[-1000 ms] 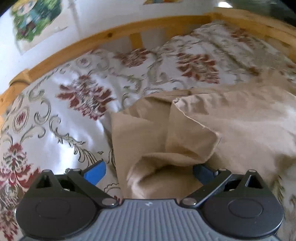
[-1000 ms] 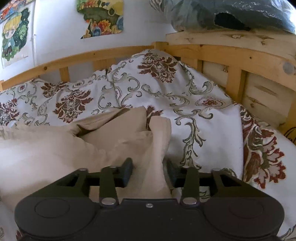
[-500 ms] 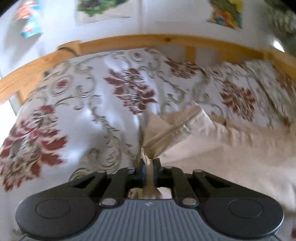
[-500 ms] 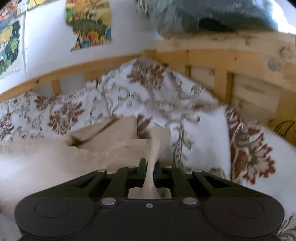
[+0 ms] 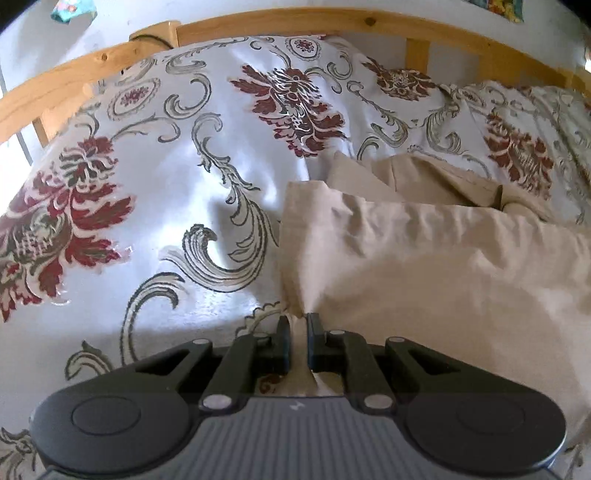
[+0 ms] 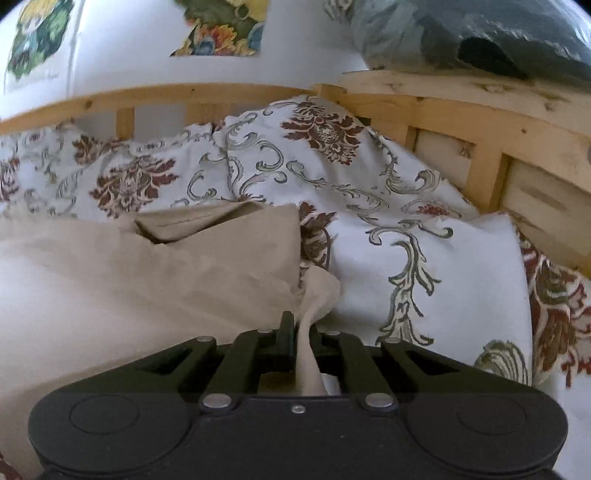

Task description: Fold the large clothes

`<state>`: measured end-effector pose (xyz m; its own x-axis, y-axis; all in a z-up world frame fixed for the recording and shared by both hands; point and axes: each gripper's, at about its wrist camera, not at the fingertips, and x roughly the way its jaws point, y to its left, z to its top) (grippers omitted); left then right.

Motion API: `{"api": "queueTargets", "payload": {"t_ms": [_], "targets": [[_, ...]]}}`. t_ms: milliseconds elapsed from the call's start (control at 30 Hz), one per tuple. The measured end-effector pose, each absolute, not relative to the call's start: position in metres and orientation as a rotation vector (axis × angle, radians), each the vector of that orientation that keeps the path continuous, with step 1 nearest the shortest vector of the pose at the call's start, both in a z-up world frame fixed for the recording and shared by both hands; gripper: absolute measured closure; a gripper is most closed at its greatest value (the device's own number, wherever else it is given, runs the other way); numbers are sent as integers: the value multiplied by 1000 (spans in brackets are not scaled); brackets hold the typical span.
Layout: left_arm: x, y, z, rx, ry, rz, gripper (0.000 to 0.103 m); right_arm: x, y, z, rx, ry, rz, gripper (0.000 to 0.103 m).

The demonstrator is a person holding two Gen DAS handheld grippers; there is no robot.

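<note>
Garment (image 5: 424, 266) lies on bedspread (image 5: 166, 192), which covers the bed. L gripper (image 5: 298, 325) at garment's left corner, cloth betw. its jaws; R gripper (image 6: 302, 328) at right corner, same. Bedspread stretches left of garment & behind it, up to wooden rail (image 5: 258, 22). Headboard (image 6: 480, 122) to the right w/ a bundle (image 6: 480, 33) on top. Posters (image 6: 221, 26) on wall behind rail.

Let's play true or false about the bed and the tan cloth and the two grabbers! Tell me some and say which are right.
1. The left gripper pinches the tan garment. True.
2. The right gripper is open and empty. False: it is shut on the garment's other end.
3. The floral bedspread is plain blue. False: white with red flowers and grey scrolls.
4. The bed frame is wooden. True.
5. The garment hangs on the wall. False: it lies on the bedspread.
</note>
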<state>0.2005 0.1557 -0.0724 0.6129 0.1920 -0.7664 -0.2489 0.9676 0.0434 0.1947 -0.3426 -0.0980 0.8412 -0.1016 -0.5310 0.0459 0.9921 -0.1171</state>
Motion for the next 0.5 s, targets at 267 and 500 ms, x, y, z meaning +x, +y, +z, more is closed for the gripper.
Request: {"api": "queueTargets", "payload": {"t_ms": [267,500], "targets": [[164,172,-41,-285,729,270,12,178,-355,-85,-18,596,-137,95],[128,128,-29,-160,572,163,1,158,-342,-60,-160,410,-215,37]]}}
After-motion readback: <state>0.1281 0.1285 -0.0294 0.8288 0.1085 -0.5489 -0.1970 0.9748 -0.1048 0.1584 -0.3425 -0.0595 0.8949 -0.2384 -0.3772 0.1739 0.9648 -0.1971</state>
